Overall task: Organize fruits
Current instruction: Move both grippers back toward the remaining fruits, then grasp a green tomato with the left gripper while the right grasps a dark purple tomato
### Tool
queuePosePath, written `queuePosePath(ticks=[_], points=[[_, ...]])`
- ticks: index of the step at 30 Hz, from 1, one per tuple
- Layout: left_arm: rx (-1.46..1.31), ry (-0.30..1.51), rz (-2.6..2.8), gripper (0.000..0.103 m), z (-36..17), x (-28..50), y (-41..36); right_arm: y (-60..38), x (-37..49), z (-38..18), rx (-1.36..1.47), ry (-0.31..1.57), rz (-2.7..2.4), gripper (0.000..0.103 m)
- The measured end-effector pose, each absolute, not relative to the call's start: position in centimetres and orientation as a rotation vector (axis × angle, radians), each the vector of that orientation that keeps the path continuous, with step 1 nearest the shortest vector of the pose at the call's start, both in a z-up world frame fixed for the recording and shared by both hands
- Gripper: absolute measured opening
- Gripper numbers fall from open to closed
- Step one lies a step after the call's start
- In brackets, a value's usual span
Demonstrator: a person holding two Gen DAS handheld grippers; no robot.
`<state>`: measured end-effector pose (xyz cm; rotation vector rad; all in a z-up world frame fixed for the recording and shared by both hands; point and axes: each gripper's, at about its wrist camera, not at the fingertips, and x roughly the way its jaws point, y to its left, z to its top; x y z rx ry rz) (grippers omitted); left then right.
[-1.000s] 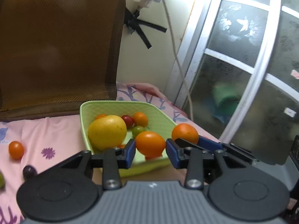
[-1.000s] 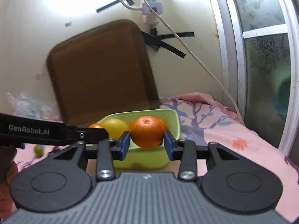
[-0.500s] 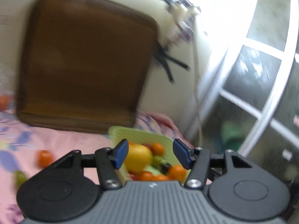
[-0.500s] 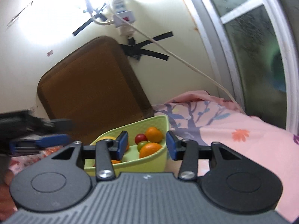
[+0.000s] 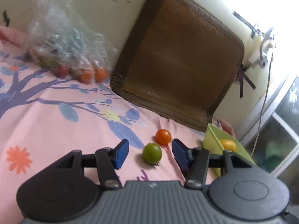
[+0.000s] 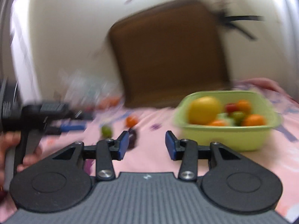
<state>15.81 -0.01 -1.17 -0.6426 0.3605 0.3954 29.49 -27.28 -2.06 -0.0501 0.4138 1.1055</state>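
A green tomato (image 5: 152, 153) lies on the pink sheet between the blue pads of my left gripper (image 5: 150, 144). The jaws are closing, and the pads stand clear of it. An orange tomato (image 5: 163, 136) sits just beyond. The light green bowl (image 5: 211, 138) is at the right with a yellow fruit (image 5: 227, 144) in it. In the blurred right wrist view my right gripper (image 6: 147, 138) is open and empty. A dark purple fruit (image 6: 133, 135) lies by its left pad. The bowl (image 6: 224, 136) holds several fruits at the right.
A brown cushion (image 5: 177, 59) leans on the wall behind the bowl. A clear plastic bag (image 5: 65, 43) with more fruits lies at the far left. A glass door (image 5: 280, 130) and a cable (image 5: 263, 93) are at the right. A hand (image 6: 11, 145) holds the left gripper.
Both grippers let go of their oranges over the bowl and opened. Both have swung left; the left one now frames the loose green tomato on the sheet.
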Motion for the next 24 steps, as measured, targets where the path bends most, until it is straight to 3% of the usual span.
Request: queuePosePath(ticks=[8,11,14,24], points=[[-0.574,0.452,0.385,0.05,-1.8,19.2,-1.0,-19.6,31.6,-3.5,-0.108,0.574,1.089,0.046],[-0.567,0.482,0.387,0.029,-2.1,19.7,-1.0,-18.8,32.8,-4.2,-0.069,0.649,1.089,0.043],[-0.558,0.485,0.388,0.028,-2.1,19.7,-1.1,-19.0,32.7,-4.5,-0.04,0.669,1.105,0.03],[-0.513,0.462,0.13,0.028,-0.7,16.9,-8.6,-27.6,28.0,-3.4,-0.05,0.522,1.05,0.029]])
